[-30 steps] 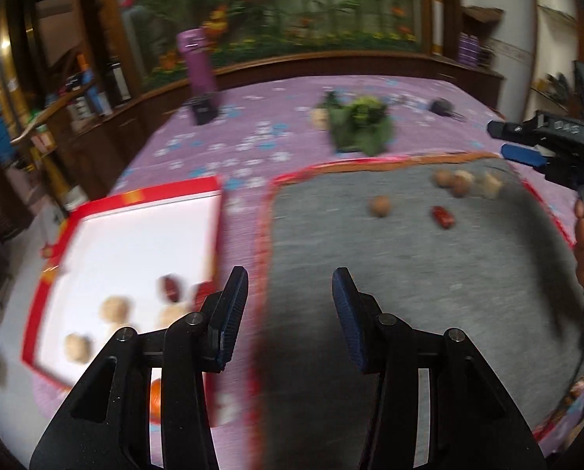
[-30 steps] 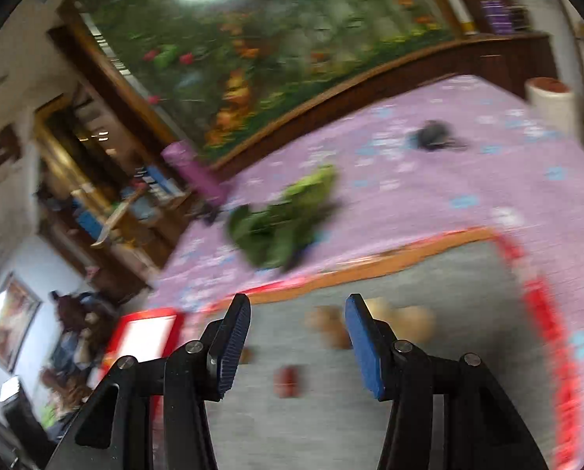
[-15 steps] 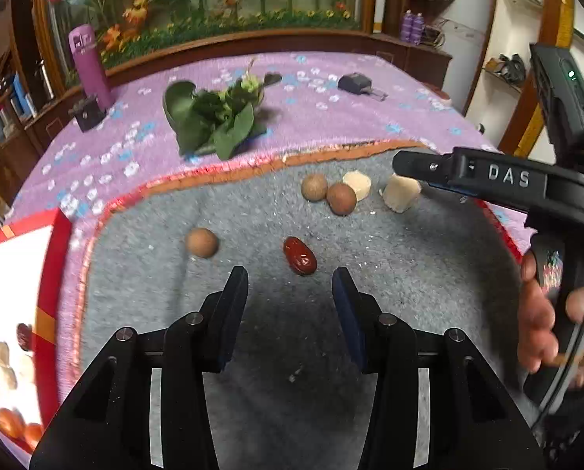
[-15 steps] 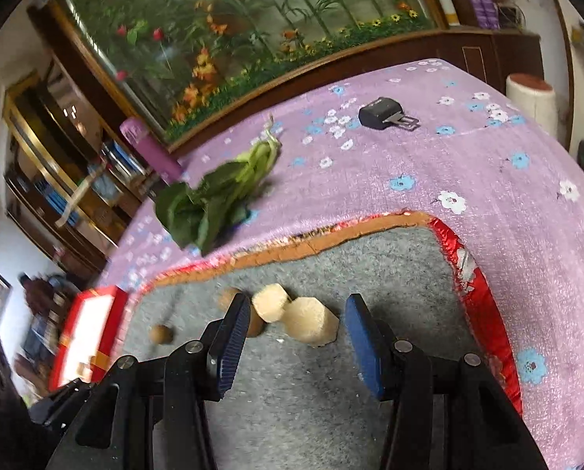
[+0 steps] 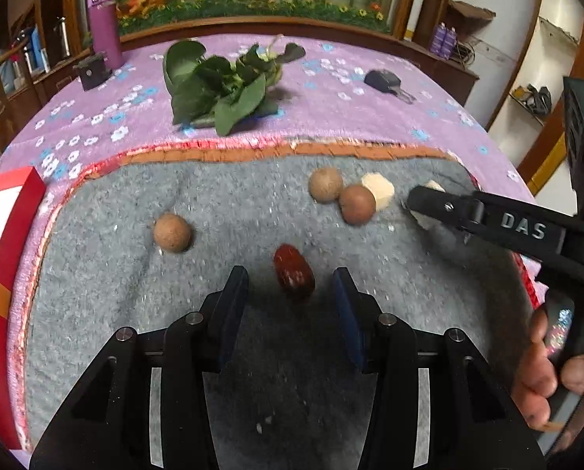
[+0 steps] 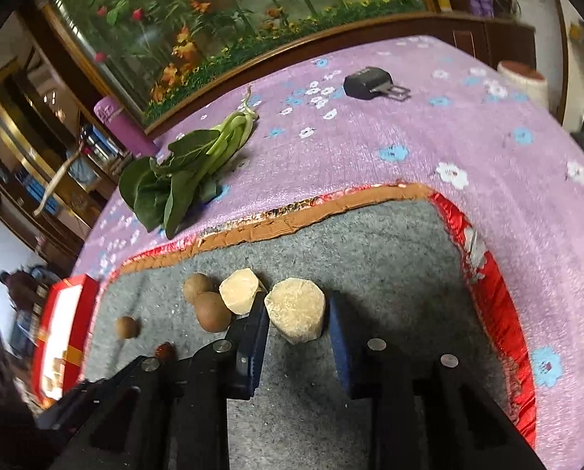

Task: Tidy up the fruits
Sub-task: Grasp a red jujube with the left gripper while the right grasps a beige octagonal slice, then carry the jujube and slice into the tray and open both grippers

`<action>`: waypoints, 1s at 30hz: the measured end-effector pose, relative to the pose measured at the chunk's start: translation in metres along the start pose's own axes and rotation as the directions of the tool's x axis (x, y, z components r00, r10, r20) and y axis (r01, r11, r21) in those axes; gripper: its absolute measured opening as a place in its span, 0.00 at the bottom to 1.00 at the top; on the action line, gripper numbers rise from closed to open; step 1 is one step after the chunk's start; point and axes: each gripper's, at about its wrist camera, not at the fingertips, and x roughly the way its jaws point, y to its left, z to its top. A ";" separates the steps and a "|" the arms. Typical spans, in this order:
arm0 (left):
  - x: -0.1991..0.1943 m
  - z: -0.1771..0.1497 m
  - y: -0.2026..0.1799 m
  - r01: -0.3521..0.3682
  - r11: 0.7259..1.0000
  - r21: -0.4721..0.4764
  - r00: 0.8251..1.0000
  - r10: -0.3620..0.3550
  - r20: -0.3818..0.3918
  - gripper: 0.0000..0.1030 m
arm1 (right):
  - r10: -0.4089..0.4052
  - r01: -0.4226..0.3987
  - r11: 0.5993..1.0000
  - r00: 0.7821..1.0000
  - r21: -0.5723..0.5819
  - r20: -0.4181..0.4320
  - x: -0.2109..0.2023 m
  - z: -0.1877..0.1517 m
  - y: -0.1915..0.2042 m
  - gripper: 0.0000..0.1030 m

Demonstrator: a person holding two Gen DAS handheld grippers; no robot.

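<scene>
1. Right gripper (image 6: 298,329), lower centre of the right wrist view: its jaws have just been closing, with the pale cut chunk (image 6: 296,309) between them. The left pad looks to touch the chunk's side; a thin gap shows at the right pad. Not yet a firm clamp, as far as I can tell.
2. To do this well: finish closing squarely across the chunk's flat sides, low on its body, so it does not twist out. A second pale chunk (image 6: 240,290) sits just beside, upper left of the first; keep the left jaw from nudging it or the brown round fruit (image 6: 213,310) next to it.
3. Left gripper (image 5: 290,293), lower centre of the left wrist view: jaws apart, nothing held. The red date (image 5: 293,272) lies on the grey mat (image 5: 233,203) just ahead of the tips, slightly between them.
4. Advice for the left: come forward and down until the pads flank the date's middle, then close across its narrow width. It looks smooth and may roll.
5. A lone brown fruit (image 5: 172,232) lies left of the date, well apart from the pair (image 5: 325,184) in the upper right.
6. The red-rimmed tray (image 5: 13,227) at the left edge is the likely destination; lift clear of the mat's raised border.
</scene>
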 end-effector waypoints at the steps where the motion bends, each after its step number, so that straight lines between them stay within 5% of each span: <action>1: 0.001 0.001 0.000 0.001 1.000 -0.003 1.000 -0.001 0.002 0.38 | 0.009 -0.009 1.000 1.000 0.010 -0.002 0.000 0.000 -0.002 0.29; 6: 0.003 0.001 0.000 -0.027 1.000 0.013 0.999 0.027 0.019 0.15 | 0.033 -0.033 0.999 0.999 0.043 -0.004 -0.003 0.001 -0.005 0.29; 14: -0.004 -0.004 0.006 -0.015 1.000 0.018 1.000 0.015 0.027 0.14 | 0.049 -0.050 0.997 0.999 0.057 0.015 -0.007 0.001 -0.006 0.28; 20: -0.035 -0.013 0.025 -0.042 0.999 -0.008 0.996 0.042 0.077 0.15 | 0.059 -0.067 0.996 0.991 0.063 0.116 -0.024 0.003 -0.008 0.28; 30: -0.109 -0.037 0.100 -0.216 0.972 -0.095 0.953 0.231 0.196 0.15 | 0.029 -0.041 0.996 0.988 0.075 0.153 -0.026 0.003 -0.010 0.28</action>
